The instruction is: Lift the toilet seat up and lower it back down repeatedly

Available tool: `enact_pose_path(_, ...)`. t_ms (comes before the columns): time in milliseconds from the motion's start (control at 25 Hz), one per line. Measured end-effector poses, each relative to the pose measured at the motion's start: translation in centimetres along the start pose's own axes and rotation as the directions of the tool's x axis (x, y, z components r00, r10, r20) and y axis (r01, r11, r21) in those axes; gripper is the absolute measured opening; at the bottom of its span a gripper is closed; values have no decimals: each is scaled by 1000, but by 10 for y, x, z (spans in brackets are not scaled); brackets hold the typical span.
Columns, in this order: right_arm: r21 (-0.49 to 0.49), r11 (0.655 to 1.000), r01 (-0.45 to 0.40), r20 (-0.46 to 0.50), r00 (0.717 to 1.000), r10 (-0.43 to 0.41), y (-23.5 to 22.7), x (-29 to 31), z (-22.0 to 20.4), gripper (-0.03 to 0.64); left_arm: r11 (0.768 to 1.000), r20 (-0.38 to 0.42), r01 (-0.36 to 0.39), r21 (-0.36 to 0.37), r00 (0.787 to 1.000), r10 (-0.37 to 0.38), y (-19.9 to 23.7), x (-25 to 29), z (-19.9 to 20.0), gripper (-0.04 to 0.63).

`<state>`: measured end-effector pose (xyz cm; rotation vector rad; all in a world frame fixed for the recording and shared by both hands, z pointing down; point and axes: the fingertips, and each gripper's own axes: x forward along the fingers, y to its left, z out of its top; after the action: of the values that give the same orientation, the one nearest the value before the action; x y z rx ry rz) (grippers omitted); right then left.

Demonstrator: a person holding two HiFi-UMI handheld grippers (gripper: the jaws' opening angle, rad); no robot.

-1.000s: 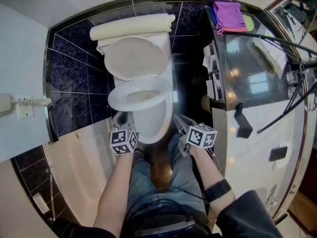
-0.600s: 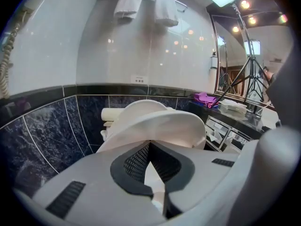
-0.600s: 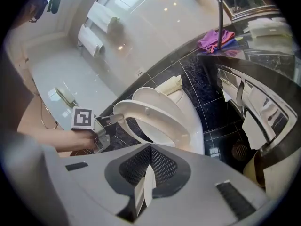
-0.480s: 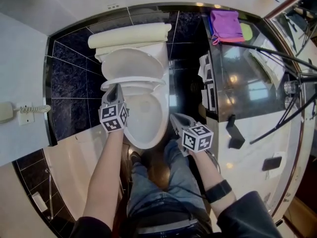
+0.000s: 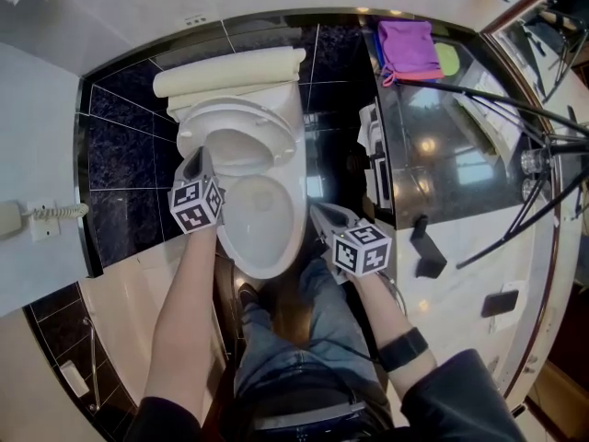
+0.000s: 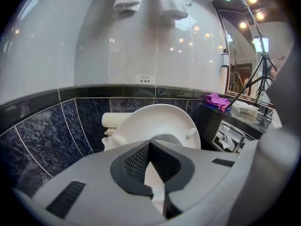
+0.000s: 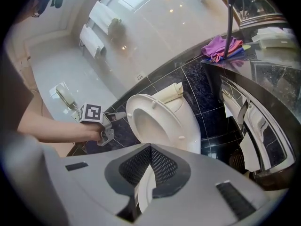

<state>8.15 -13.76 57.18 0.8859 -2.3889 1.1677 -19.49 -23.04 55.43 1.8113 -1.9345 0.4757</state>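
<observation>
A wall phone point(image 5: 11, 217) with a coiled cord hangs at the far left, on the pale wall beside the dark blue tiles.

The left gripper point(image 5: 195, 157) reaches in from the near side, to the left of the toilet. Its 2 jaws are closed with nothing clamped between them. The white seen through the slot below their tips belongs to the toilet beyond. In the right gripper view its tips sit right at the left rim of the toilet seat point(image 7: 183, 128); whether they touch the rim or stand just beside it I cannot tell.

The seat is raised steeply over the far end of the bowl point(image 5: 296, 212), underside facing the near side with its small bumpers showing. It leans toward the cream cistern point(image 5: 230, 70) against the far tiled wall. The bowl lies open below it.

The right gripper point(image 5: 316, 210) hangs at the near right of the bowl, apart from the seat and pointing down and away. Its jaws are closed and empty, and only the bowl's rim shows beyond them. The person's legs in jeans point(image 5: 294, 330) stand between the 2 arms, near the bowl's front.

Further right is a dark glossy bench point(image 5: 442, 168). A purple cloth point(image 5: 409, 49) lies at its far end, and thin black tripod legs point(image 5: 497, 95) cross above its top.
</observation>
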Motion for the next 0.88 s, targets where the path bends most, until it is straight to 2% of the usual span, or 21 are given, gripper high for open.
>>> enact_pose_path(160, -18, 1000, 11, 8, 1000, -10, 10, -3, 7, 15, 999, -14, 26, 41, 1000, -25, -4, -26, -7, 0)
enact_pose_path(400, -109, 993, 39, 20, 999, -37, 37, -15, 22, 15, 989, -14, 76, 126, 997, -75, -11, -87, -11, 0)
enact_pose_path(600, -164, 984, 75, 29, 997, -71, 66, -33, 25, 15, 985, -8, 122, 119, 993, -122, -15, -144, -7, 0)
enact_pose_path(760, -250, 957, 144, 60, 989, -134, 88, -50, 32, 17, 981, 16, 151, 119, 988, -154, -13, -184, 6, 0)
enact_pose_path(880, -283, 945, 163, 71, 986, -148, 109, -68, 28, 16, 979, 39, 163, 121, 985, -169, -10, -217, 5, 0)
